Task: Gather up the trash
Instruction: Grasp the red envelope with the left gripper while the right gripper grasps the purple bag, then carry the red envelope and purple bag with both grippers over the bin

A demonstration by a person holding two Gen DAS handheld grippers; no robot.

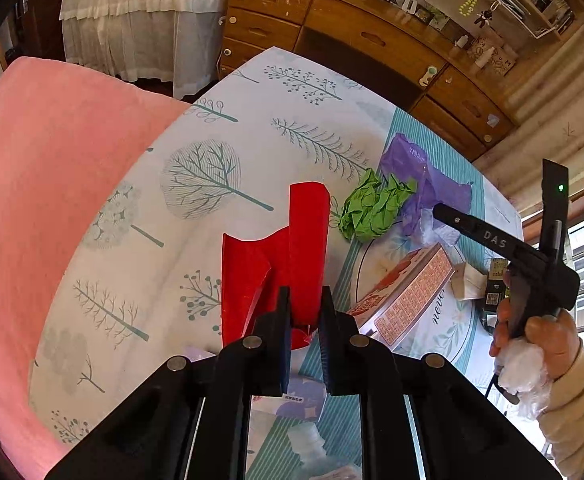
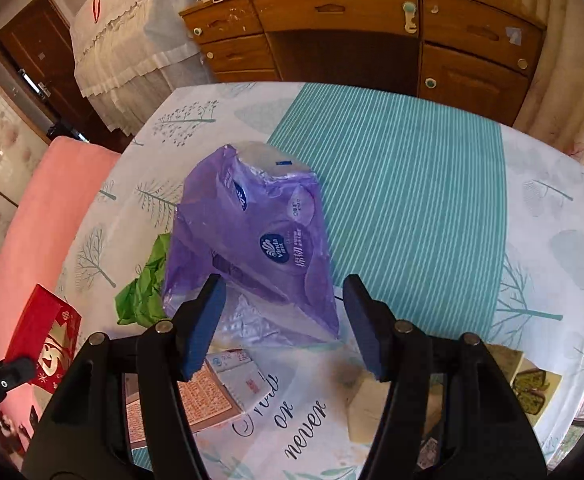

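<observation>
Left gripper (image 1: 305, 312) is clamped on one red cardboard box (image 1: 276, 256), torn open along its top edge, lifted above the tree-printed tablecloth (image 1: 196, 208); its two black fingers pinch the box's lower edge tight. Right gripper (image 2: 284, 320) hangs over one purple plastic tissue wrapper (image 2: 252, 236), jaws apart, with the wrapper's near end lying between the blue pads (image 2: 200, 328); neither pad is seen pressing on it. One crumpled green paper ball (image 1: 371, 208) sits just beside the wrapper, touching its left edge; from the right wrist only a corner of it peeks out. Near that, one flat box with an orange patterned face (image 1: 407, 296) lies on the round floral mat, and one small beige carton (image 1: 467, 280) rests just past it. The person's hand (image 1: 539, 332) on the right gripper's handle also bunches some clear plastic film (image 1: 523, 376) against it. One pink blanket (image 1: 52, 184) covers the table's left side; one wooden dresser (image 1: 331, 28) stands behind.
</observation>
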